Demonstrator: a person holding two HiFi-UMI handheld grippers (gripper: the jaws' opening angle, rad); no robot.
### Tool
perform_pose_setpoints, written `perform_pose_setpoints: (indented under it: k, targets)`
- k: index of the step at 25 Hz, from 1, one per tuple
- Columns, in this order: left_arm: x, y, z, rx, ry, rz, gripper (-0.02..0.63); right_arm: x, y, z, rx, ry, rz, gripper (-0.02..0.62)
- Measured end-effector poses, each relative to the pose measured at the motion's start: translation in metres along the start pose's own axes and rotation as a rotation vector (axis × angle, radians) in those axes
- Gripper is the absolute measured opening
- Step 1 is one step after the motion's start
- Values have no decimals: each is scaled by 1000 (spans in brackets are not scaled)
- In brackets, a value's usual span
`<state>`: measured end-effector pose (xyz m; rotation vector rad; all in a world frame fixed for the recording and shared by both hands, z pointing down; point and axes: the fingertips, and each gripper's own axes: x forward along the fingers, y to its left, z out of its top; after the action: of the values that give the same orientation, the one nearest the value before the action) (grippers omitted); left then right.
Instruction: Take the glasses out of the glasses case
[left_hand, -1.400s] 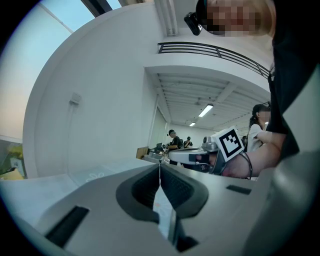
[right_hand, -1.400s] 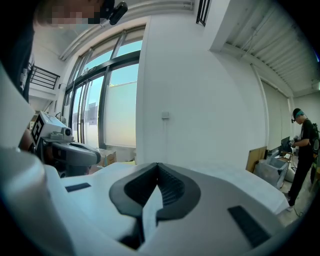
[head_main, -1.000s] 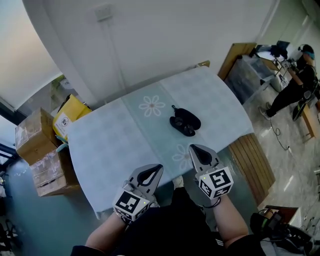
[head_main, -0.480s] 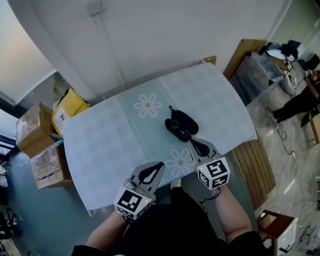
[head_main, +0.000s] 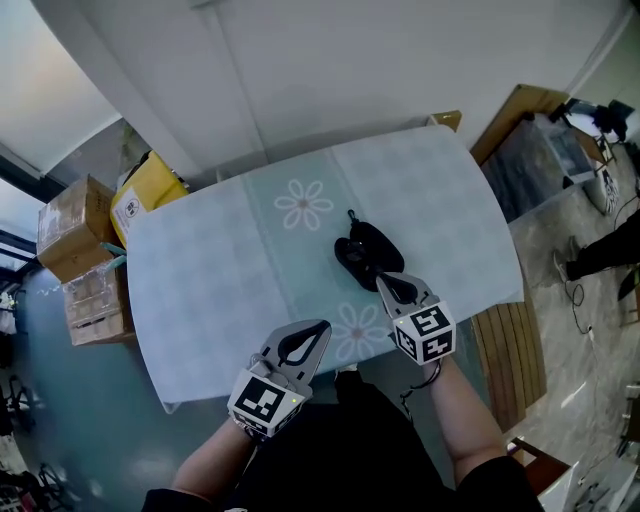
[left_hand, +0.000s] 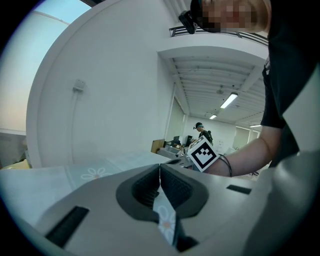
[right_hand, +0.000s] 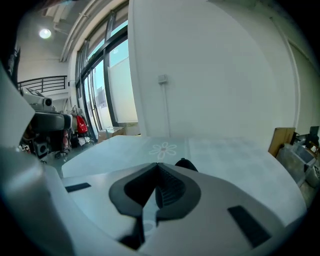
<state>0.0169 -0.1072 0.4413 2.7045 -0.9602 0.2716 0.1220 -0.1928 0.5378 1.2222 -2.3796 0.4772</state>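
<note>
Both jaws of our left gripper (head_main: 319, 327) pressed together on nothing at lower centre, our right gripper (head_main: 381, 280) likewise closed and empty just right of it, its tip right by the black case (head_main: 364, 250), mid-frame on the table (head_main: 215, 280)

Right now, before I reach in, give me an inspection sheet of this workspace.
Surface: table under a pale cloth with flower prints.
Job's things: black glasses case right of centre; open or shut, cannot tell; glasses not made out.
Clutter: nothing seen on the table.
Grippers: left gripper fingers together, empty, at the near edge; right gripper fingers together, empty, just short of the case.
Cables: thin cable on the floor at right.
Surroundings: cardboard boxes and a yellow box at left; slatted wooden bench at right.
</note>
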Motion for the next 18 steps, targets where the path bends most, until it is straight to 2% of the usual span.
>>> perform_pose_setpoints:
  k: [7,9,10,18]
  targets:
    - [9,4,-5,-26,4,60,29,30,-13,-21,-24,131,71,26]
    - [10,5,-7,-33,5,77,29,37,-15,-25,-38,163,88,47]
    - [10,6,-7,-35,5,85,29,40,-15,-26,-48,178,93,63]
    - [6,13,-14,-66,-2,150,29,70,-27,-45,-152,329,98,66]
